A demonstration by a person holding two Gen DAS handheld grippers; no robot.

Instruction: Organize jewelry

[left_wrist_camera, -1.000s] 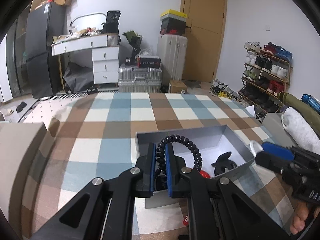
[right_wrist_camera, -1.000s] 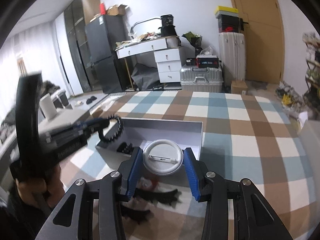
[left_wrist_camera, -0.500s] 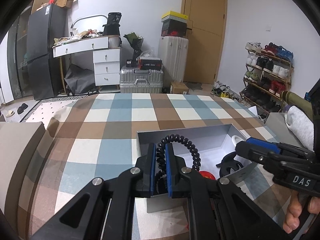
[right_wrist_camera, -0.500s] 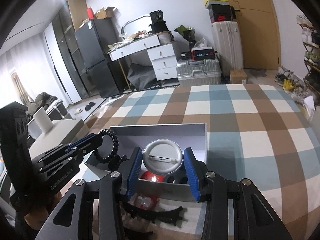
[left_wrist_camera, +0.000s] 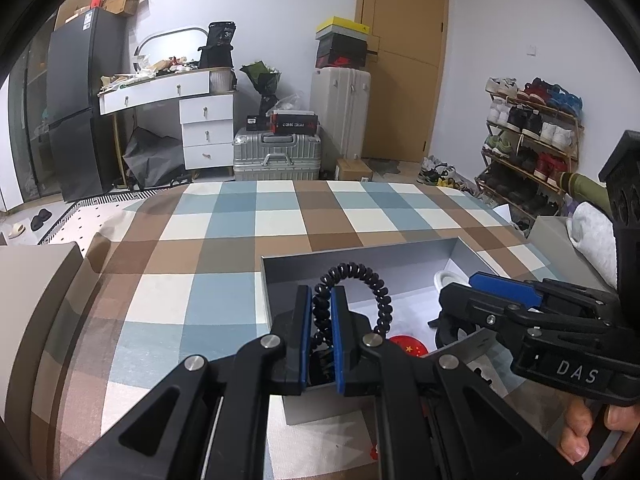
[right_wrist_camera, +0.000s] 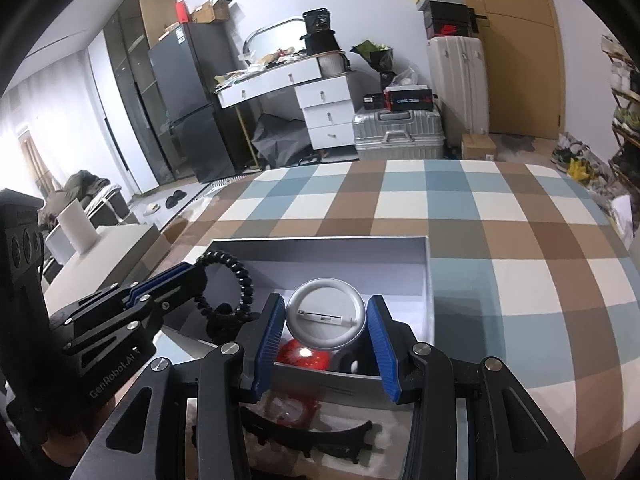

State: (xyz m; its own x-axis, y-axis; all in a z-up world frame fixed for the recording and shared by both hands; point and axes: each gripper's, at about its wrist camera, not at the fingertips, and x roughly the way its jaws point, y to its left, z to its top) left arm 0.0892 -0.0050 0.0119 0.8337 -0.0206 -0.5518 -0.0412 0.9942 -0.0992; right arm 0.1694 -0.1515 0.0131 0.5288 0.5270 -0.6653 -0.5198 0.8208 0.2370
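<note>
A grey open box (left_wrist_camera: 360,256) (right_wrist_camera: 429,280) sits on the checked cloth. My left gripper (left_wrist_camera: 320,300) (right_wrist_camera: 192,276) is shut on a black spiral hair tie (left_wrist_camera: 368,280) (right_wrist_camera: 240,276), held over the box's left part. My right gripper (right_wrist_camera: 326,312) (left_wrist_camera: 476,284) is shut on a round white pin badge (right_wrist_camera: 326,314), its back and pin facing the camera, held above the box's near right part. Inside the box lie a red badge (left_wrist_camera: 408,346) (right_wrist_camera: 300,358) and a black hair clip (left_wrist_camera: 456,330) (right_wrist_camera: 356,364).
On the cloth in front of the box lie a black toothed hair comb (right_wrist_camera: 312,432) and a small red item (right_wrist_camera: 288,408). A beige box edge (left_wrist_camera: 24,280) stands at the left of the bed. A person's fingers (left_wrist_camera: 580,432) hold the right gripper's handle.
My right gripper has carried the white badge forward and down over the box. The left gripper with the hair tie has stayed where it was.
</note>
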